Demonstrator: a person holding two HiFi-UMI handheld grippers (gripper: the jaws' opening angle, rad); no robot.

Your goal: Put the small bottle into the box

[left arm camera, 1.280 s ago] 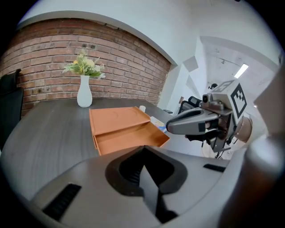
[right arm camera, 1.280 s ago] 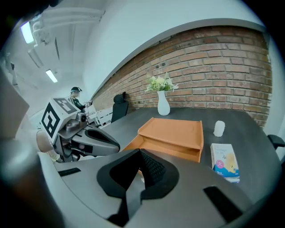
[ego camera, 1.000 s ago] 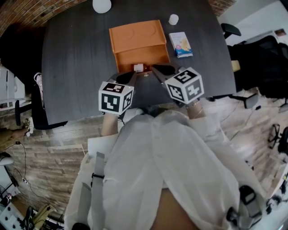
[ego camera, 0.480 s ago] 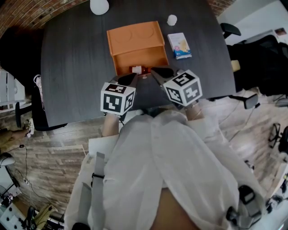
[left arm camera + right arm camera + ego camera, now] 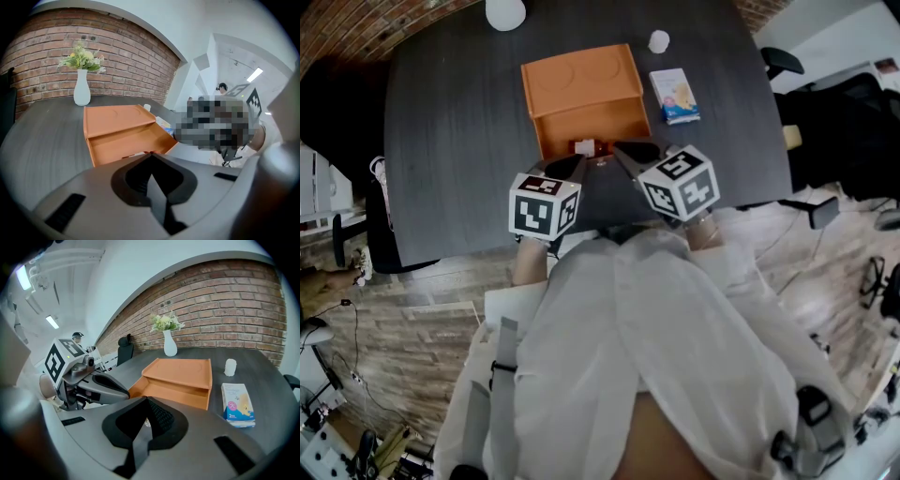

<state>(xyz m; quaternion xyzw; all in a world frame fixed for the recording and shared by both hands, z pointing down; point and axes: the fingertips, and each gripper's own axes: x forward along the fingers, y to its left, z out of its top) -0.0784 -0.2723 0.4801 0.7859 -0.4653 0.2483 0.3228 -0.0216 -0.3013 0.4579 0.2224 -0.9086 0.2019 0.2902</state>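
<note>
The orange box point(image 5: 581, 89) lies open on the dark table, its lid folded back; it also shows in both gripper views point(image 5: 124, 140) point(image 5: 178, 380). The small bottle point(image 5: 585, 146), white with a red cap, lies on its side at the box's near edge. Only a sliver of it point(image 5: 136, 154) peeks over my left jaws. My left gripper point(image 5: 577, 159) is shut, its tips just short of the bottle. My right gripper point(image 5: 617, 147) is shut too and points at the bottle from the right. Whether either gripper touches the bottle is hidden.
A white vase with flowers point(image 5: 82, 96) stands behind the box. Right of the box sit a small white jar point(image 5: 660, 40) and a blue-and-white carton point(image 5: 675, 94). Office chairs point(image 5: 825, 112) stand off the table's right side. The table's near edge point(image 5: 487, 246) runs under my hands.
Both grippers and the bottle have stayed almost where they were beside the box's near edge; the head view has only shifted slightly.
</note>
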